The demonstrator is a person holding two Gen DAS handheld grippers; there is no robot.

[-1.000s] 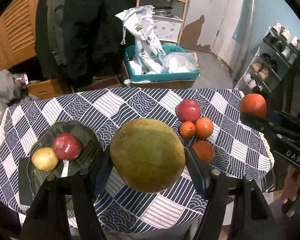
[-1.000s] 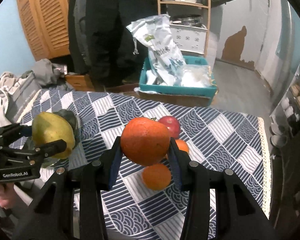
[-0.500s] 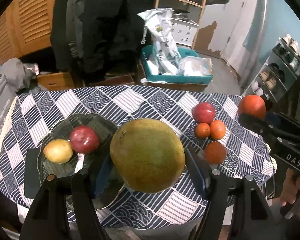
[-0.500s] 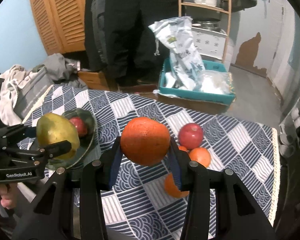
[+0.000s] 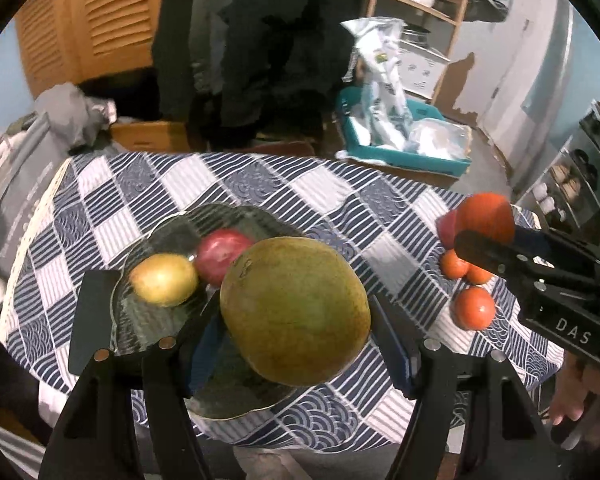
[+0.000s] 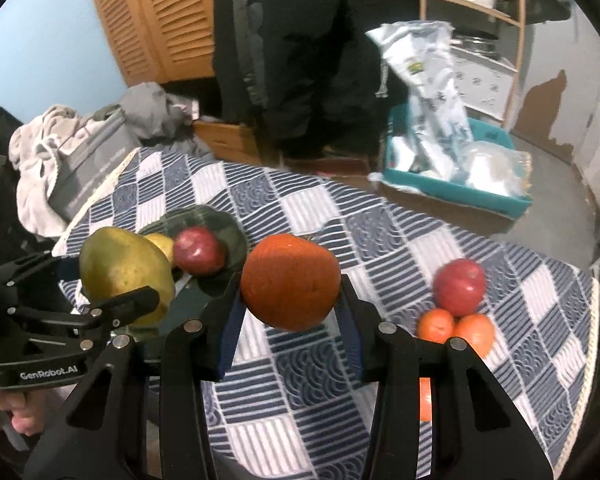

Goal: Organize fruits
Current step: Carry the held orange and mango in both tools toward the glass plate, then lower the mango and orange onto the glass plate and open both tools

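My left gripper (image 5: 296,320) is shut on a large green-yellow mango (image 5: 295,309) and holds it above the near right part of a dark glass plate (image 5: 172,232). On the plate lie a red apple (image 5: 220,254) and a small yellow fruit (image 5: 164,279). My right gripper (image 6: 290,300) is shut on a big orange (image 6: 290,280), held above the table right of the plate (image 6: 220,220). On the cloth at the right lie a red apple (image 6: 460,286) and three small oranges (image 6: 436,325).
The round table carries a blue-and-white checked cloth (image 5: 260,184). Behind it stand a person in dark clothes (image 6: 300,52), a teal bin with bags (image 6: 456,192), a wooden shelf (image 5: 420,8) and a pile of clothes at the left (image 6: 60,152).
Both grippers have moved left with their fruits. The mango now hangs over the plate, and the orange has come closer to the plate.
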